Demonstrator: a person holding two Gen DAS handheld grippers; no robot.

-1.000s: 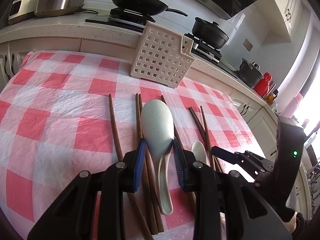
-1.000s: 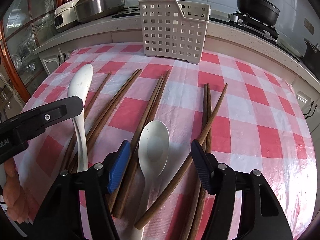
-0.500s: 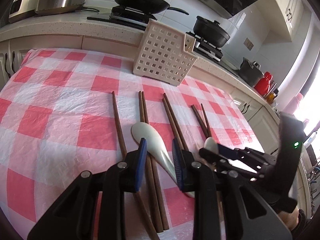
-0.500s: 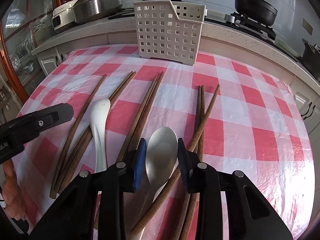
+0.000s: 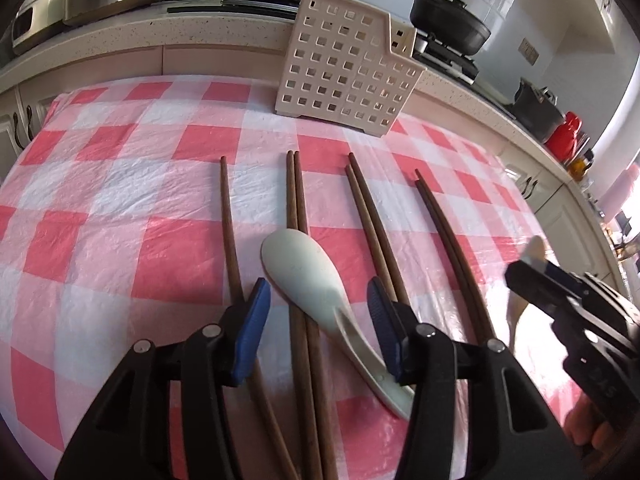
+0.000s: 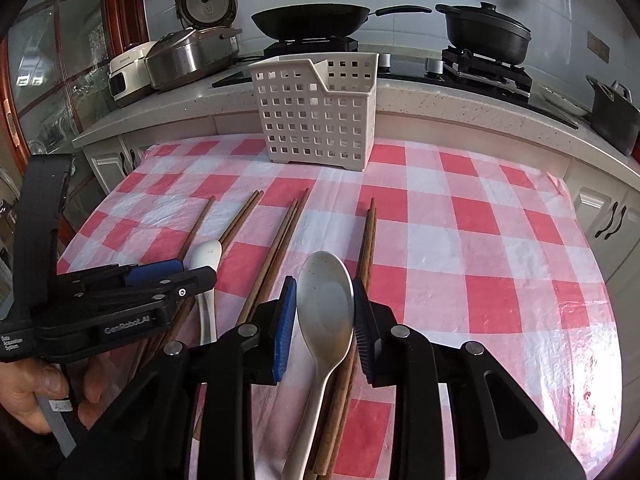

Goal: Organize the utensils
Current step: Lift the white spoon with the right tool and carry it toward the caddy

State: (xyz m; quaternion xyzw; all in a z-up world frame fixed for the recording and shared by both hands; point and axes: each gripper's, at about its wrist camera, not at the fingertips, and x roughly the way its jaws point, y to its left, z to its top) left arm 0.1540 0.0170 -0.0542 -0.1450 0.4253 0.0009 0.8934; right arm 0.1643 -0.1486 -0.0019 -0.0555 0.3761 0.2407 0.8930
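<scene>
- Now the right gripper (image 6: 325, 312) is closed on the bowl of a pale ceramic soup spoon (image 6: 325, 300), its blue pads pressed to both edges and the handle trailing back over the brown wooden chopsticks (image 6: 366, 248) beneath.
- Left gripper (image 5: 318, 312) stands wide open over the red-and-white checked table (image 5: 120, 208), holding nothing.
- Between its fingers a second pale spoon (image 5: 304, 276) lies tilted across a pair of chopsticks (image 5: 296, 200), bowl toward the far left, handle toward the near right fingertip.
- Further chopstick pairs lie in rows left and right of it, pointing toward the far edge.
- At the table's far edge stands a white perforated plastic utensil basket (image 6: 316, 120), well apart from both spoons.
- Behind it, on the kitchen counter, sit a black wok (image 6: 310, 20) and a steel rice cooker (image 6: 188, 58).
</scene>
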